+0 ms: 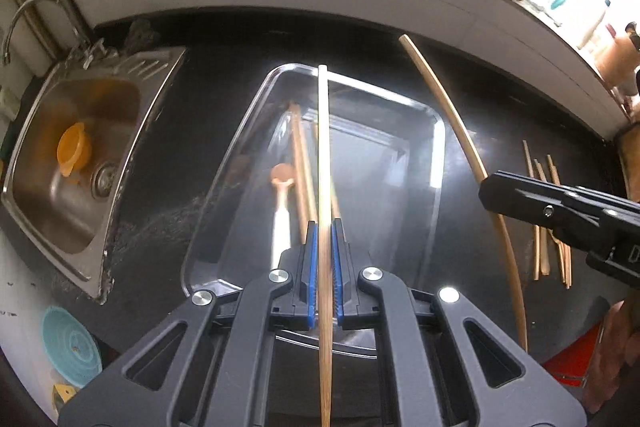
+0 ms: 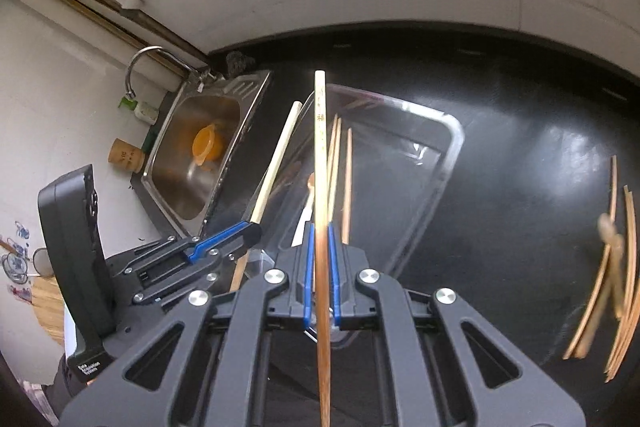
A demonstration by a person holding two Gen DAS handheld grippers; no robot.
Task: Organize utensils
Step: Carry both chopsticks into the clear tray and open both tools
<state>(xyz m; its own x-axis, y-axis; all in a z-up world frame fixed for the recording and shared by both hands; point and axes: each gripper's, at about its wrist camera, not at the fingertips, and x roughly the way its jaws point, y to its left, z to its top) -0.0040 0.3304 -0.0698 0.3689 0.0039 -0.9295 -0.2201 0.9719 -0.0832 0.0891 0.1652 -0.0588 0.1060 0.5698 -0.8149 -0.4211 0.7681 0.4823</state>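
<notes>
My left gripper (image 1: 324, 227) is shut on a chopstick (image 1: 323, 147) and holds it lengthwise above a clear plastic tray (image 1: 438, 147) on the black counter. My right gripper (image 2: 320, 229) is shut on another chopstick (image 2: 320, 155), also above the tray (image 2: 456, 143). In the tray lie a few chopsticks (image 1: 300, 163) and a spoon with a white handle (image 1: 280, 211). In the left wrist view the right gripper (image 1: 560, 215) shows at the right with its chopstick (image 1: 460, 131). In the right wrist view the left gripper (image 2: 224, 239) shows at the left with its chopstick (image 2: 276, 163).
Several loose chopsticks (image 1: 548, 219) lie on the counter to the right of the tray, also in the right wrist view (image 2: 624, 267). A steel sink (image 1: 48, 187) with an orange cup (image 1: 74, 151) and a tap (image 1: 24, 15) is at the left. A white tiled wall runs behind.
</notes>
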